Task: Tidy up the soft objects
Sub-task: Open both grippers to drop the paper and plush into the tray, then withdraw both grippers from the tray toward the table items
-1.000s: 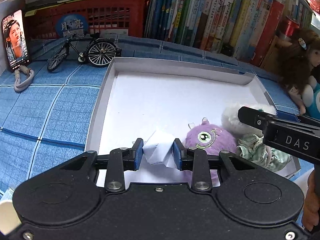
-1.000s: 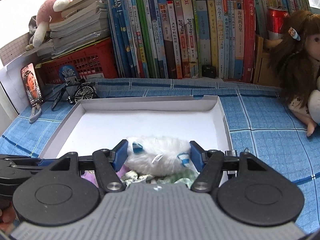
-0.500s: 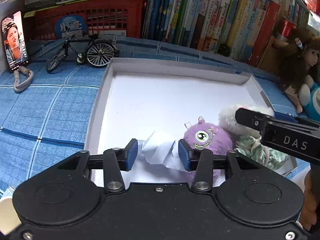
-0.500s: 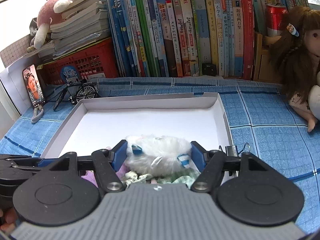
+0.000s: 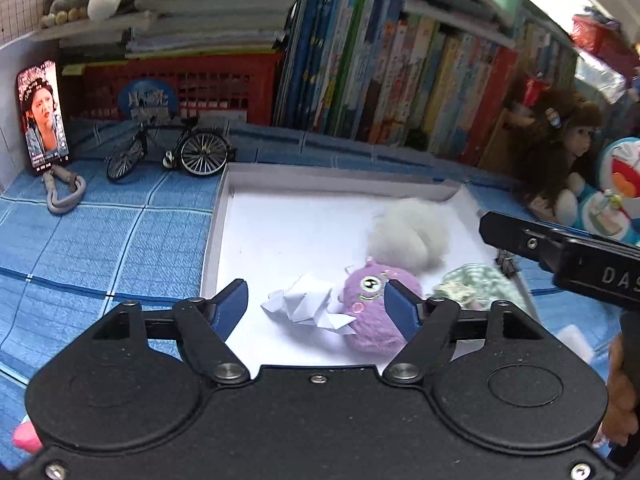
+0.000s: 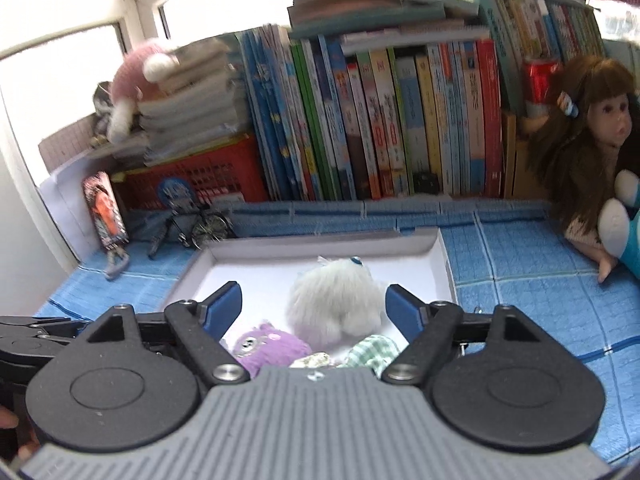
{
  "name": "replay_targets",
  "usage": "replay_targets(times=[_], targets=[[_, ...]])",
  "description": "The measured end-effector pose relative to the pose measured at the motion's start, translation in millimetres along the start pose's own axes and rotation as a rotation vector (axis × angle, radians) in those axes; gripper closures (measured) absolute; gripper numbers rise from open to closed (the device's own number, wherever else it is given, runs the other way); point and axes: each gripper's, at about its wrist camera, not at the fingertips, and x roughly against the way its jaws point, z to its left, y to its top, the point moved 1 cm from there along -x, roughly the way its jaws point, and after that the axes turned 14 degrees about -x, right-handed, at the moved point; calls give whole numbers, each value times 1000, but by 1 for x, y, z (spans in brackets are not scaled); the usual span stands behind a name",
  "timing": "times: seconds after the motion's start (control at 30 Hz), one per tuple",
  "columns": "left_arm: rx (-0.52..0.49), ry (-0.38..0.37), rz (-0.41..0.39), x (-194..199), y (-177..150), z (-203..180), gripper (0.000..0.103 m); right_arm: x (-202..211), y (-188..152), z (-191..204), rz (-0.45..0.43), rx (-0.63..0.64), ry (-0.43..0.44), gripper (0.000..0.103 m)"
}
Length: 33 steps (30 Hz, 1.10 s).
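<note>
Both your grippers are opening and grip nothing — the left gripper (image 5: pixel 316 304) over the paper (image 5: pixel 308 308), the right gripper (image 6: pixel 314 306) over the white plush (image 6: pixel 336 304) — all lying in the tray (image 5: pixel 218 216).

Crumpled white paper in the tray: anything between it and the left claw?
Nothing visible. The crumpled white paper lies on the white tray ahead of the left claw, whose jaws are opening. The purple plush touches its right side only.

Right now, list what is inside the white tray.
In the white tray: crumpled white paper, a purple plush monster, a white fluffy toy and a green checked cloth. The gripper bodies cover the tray's near edge.
</note>
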Motion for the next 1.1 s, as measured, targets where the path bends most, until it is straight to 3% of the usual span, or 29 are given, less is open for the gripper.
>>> replay_targets(times=[0.57,0.83,1.1], targets=[[-114,-35,-204,104,-36,-6,21,101,-20,7,-138,74,95,7],[-170,-37,-244,135,-62,-5,18,125,-39,32,-164,152,148,4],[-162,-42,-252,157,-88,12,17,136,-62,55,-162,248,171,3]])
